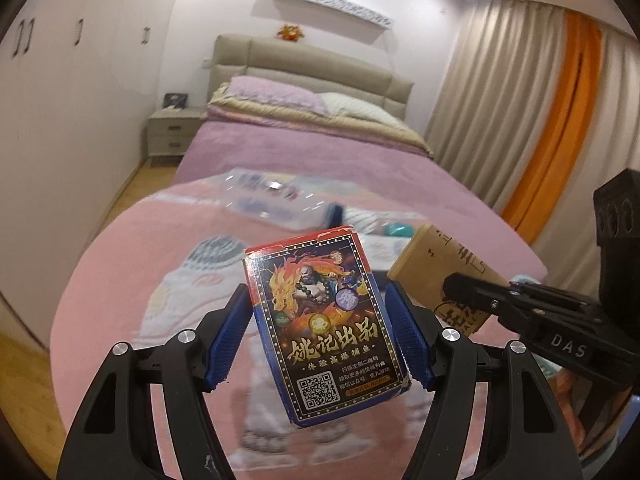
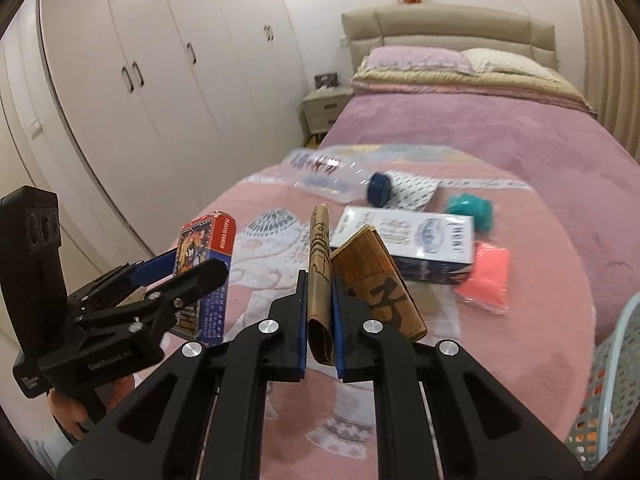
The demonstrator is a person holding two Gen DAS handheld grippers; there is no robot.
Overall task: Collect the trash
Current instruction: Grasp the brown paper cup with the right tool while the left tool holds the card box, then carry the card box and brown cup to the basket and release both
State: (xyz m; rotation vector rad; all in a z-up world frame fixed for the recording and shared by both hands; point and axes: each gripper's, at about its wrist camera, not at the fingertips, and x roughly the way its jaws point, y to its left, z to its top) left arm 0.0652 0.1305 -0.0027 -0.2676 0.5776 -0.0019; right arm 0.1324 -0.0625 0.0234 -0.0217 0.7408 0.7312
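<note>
**Both claws loaded above the pink blanket**

Left wrist view: the left gripper [image 1: 318, 336] sits at lower centre of the frame, its blue pads [image 1: 230, 338] pressed against the two sides of a playing-card box [image 1: 324, 336]. The box stands nearly upright, tilted slightly, printed face toward the camera, QR code at its lower end. It is lifted clear of the pink blanket [image 1: 140, 264].

At the right edge of the same view the right gripper [image 1: 472, 292] reaches in, holding a flattened brown carton [image 1: 448, 268] with black lettering.

Right wrist view: the right gripper [image 2: 321, 300], lower centre, is pinched nearly together on a flap of the brown carton [image 2: 320, 264]; the rest of the carton [image 2: 376, 284] folds out to the right of the claw. The left gripper [image 2: 188, 276] shows at centre left with the card box [image 2: 206, 264] clamped in it.

Trash lying on the blanket, upper centre to right of this view:
- clear plastic bottle [image 2: 332, 178] with dark blue cap, on its side, blurred
- white and navy box [image 2: 416, 240], lying flat just below the bottle
- teal crumpled wad [image 2: 470, 206], right of the box
- pink packet [image 2: 486, 276], touching the box's right end

A perforated basket [image 2: 612, 380] shows at the lower right edge. White wardrobe [image 2: 160, 60] fills the upper left.
</note>
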